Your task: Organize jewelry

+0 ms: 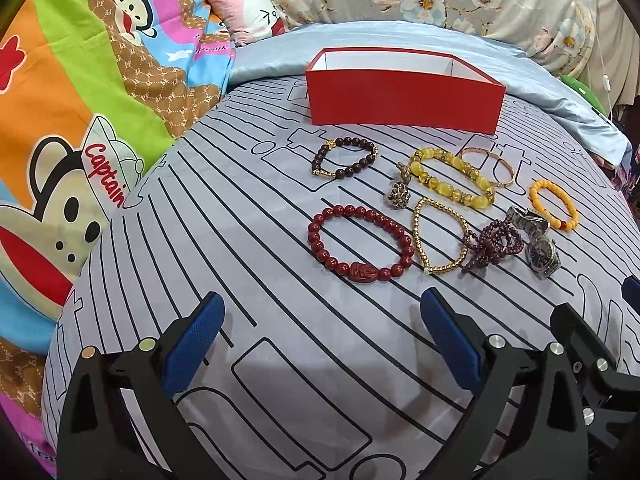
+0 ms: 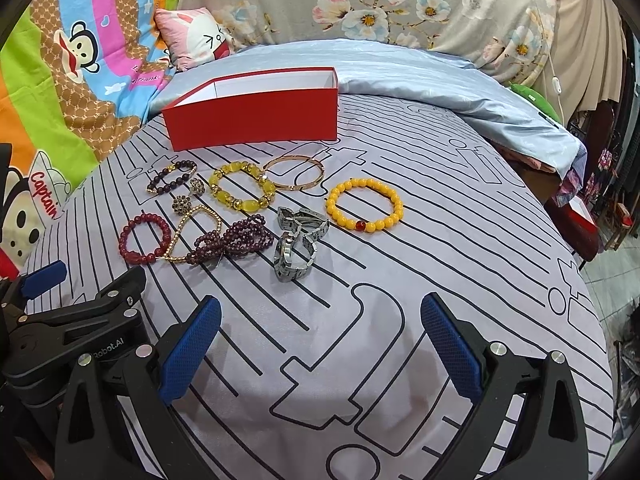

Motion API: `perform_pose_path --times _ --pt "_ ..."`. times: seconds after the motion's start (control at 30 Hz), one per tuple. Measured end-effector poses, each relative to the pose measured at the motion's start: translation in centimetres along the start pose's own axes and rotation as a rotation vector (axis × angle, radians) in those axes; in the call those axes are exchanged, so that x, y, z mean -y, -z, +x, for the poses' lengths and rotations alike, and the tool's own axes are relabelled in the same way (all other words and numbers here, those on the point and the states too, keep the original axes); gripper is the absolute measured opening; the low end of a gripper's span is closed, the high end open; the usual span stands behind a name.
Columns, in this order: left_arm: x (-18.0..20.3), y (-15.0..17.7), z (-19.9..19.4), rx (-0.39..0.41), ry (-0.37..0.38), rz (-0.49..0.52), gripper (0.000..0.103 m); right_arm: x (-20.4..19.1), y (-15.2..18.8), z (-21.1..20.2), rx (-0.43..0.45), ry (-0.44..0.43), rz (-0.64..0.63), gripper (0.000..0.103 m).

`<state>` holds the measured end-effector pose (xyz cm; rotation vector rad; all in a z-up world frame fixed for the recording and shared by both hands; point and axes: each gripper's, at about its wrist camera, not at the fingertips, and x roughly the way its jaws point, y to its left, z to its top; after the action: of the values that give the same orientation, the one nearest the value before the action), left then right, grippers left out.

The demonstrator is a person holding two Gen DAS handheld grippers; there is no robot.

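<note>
With every piece of jewelry lying loose on the striped sheet and nothing gripped, the task looks to be at its very start: no bracelet has yet been picked. The left gripper has its jaws wide apart and hovers low over the sheet, just short of the red bracelet; the right gripper is likewise spread and holds nothing, with the watch the nearest piece ahead of it. Beyond these lie a gold chain, a purple bead tangle, a yellow bracelet, a bangle, an orange bracelet, a dark bracelet and a small flower brooch, all close together but mostly apart; the chain touches the tangle. The red box stands open at the far side of the spread, well behind the jewelry. As far as its white inner walls show, it holds nothing, though its floor is hidden from both views. A fair next move would be to close one gripper on a near piece, pinching across the beads rather than the hollow middle, then carry it over the box's front wall.
</note>
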<state>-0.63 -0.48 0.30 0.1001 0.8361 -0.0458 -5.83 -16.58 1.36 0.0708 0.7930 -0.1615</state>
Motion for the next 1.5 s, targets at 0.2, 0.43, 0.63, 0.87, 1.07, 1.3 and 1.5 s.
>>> perform_pose_path --times 0.2,0.43,0.63,0.87,1.07,1.3,1.5 --pt "0.07 -0.09 0.14 -0.005 0.005 0.003 0.094 0.14 -0.07 0.16 -0.012 0.004 0.006 0.096" --pt "0.19 -0.37 0.45 -0.01 0.009 0.0 0.094 0.15 -0.07 0.41 -0.018 0.009 0.007 0.096" --pt "0.21 -0.46 0.58 -0.009 0.009 -0.004 0.094 0.1 -0.06 0.44 -0.018 0.009 0.007 0.096" --pt "0.31 -0.36 0.49 -0.004 0.005 -0.001 0.094 0.13 -0.05 0.45 -0.018 0.01 0.008 0.096" --pt "0.48 -0.21 0.3 -0.001 0.003 0.003 0.094 0.23 0.0 0.57 -0.02 0.01 0.015 0.096" --pt "0.52 -0.16 0.3 -0.004 0.004 0.005 0.094 0.26 0.01 0.6 -0.021 0.01 0.015 0.096" --pt "0.58 -0.13 0.32 -0.007 0.004 0.006 0.094 0.26 0.05 0.6 -0.021 0.012 0.015 0.096"
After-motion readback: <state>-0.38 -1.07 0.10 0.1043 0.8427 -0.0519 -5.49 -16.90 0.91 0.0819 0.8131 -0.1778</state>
